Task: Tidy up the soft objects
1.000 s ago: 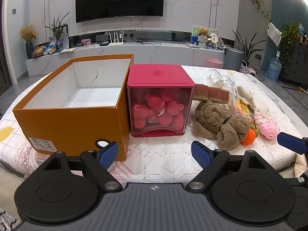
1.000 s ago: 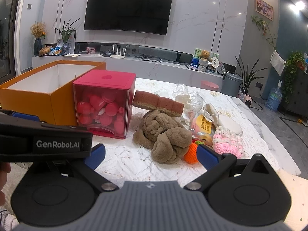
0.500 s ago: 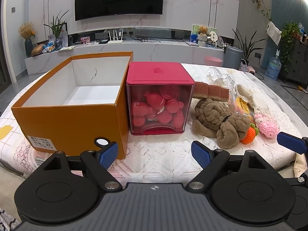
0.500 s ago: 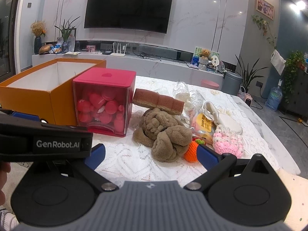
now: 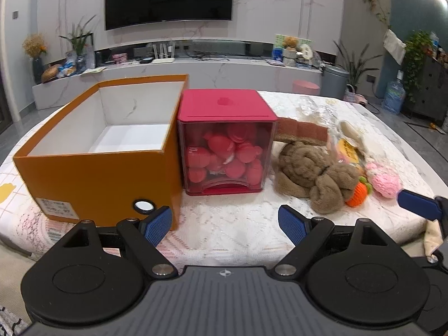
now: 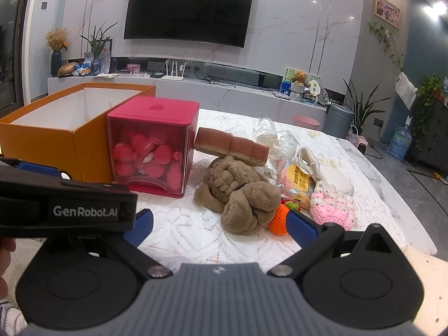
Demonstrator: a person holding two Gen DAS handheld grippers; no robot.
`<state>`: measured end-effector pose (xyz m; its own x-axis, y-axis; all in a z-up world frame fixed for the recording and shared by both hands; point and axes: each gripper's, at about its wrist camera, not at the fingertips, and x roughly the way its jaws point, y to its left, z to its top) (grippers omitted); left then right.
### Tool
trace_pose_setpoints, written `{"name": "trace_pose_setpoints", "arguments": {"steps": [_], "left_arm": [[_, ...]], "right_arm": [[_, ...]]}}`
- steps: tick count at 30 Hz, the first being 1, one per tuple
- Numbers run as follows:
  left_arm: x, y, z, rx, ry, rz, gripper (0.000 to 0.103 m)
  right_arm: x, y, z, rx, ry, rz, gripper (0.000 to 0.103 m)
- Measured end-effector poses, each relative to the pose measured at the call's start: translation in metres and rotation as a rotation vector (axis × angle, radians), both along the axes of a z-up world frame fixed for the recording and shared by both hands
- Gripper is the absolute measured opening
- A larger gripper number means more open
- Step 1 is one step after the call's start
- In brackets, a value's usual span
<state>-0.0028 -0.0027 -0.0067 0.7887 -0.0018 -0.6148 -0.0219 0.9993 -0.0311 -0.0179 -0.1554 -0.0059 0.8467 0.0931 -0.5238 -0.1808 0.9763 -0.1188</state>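
My left gripper (image 5: 224, 225) hangs at the near table edge, jaws spread wide and holding nothing. My right gripper (image 6: 219, 228) is likewise wide apart and empty, just short of the brown plush toy (image 6: 240, 193). Bare lace tablecloth (image 6: 182, 232) lies between both grippers and the objects. The orange box (image 5: 98, 168) stands open-topped at the left, its long axis running away from me, touching the red lidded container (image 5: 225, 145). The plush lies knotted right of the container, stretched from far-left to near-right. A brown sponge strip (image 6: 232, 145) rests across its far side. The crocheted orange (image 6: 277, 219) and pink crocheted piece (image 6: 333, 207) sit beside it.
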Motion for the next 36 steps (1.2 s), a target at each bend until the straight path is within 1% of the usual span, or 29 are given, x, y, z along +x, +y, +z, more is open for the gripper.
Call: {"name": "trace_pose_setpoints", "arguments": {"steps": [5,10,13,18,21,23,25,27,30,32,34,36], "left_arm": [[-0.001,0.0,0.007,0.0,-0.015,-0.003,0.1],[0.001,-0.008,0.022,0.034,-0.032,-0.015,0.1],[0.005,-0.012,0.036,0.01,-0.057,-0.003,0.1],[0.022,-0.011,0.05,-0.073,-0.041,0.028,0.1],[0.034,-0.018,0.053,-0.068,-0.046,0.042,0.1],[0.041,-0.025,0.051,-0.059,-0.048,0.035,0.1],[0.047,-0.031,0.045,-0.052,-0.047,0.015,0.1],[0.051,-0.038,0.036,-0.057,-0.032,-0.02,0.1],[0.058,-0.046,0.016,-0.077,-0.008,-0.156,0.1],[0.061,-0.053,0.004,-0.065,-0.011,-0.188,0.1],[0.064,-0.063,-0.008,-0.035,-0.018,-0.212,0.1],[0.066,-0.071,-0.015,-0.011,-0.021,-0.247,0.1]], "right_arm": [[-0.002,0.0,0.004,-0.014,-0.02,0.004,0.099],[-0.001,-0.005,0.013,0.018,-0.02,0.004,0.099],[0.002,-0.011,0.02,0.019,-0.008,-0.014,0.099],[0.013,-0.034,0.03,-0.053,0.033,-0.075,0.099],[0.024,-0.061,0.041,-0.059,0.045,-0.142,0.099],[0.036,-0.078,0.052,-0.095,0.044,-0.164,0.099],[0.051,-0.097,0.067,-0.155,0.026,-0.204,0.099],[0.068,-0.116,0.083,-0.163,0.016,-0.235,0.099],[0.094,-0.139,0.106,-0.108,0.026,-0.249,0.1],[0.113,-0.151,0.113,-0.052,0.048,-0.251,0.1],[0.128,-0.159,0.112,-0.004,0.075,-0.237,0.1],[0.139,-0.162,0.103,0.036,0.098,-0.214,0.1]]}}
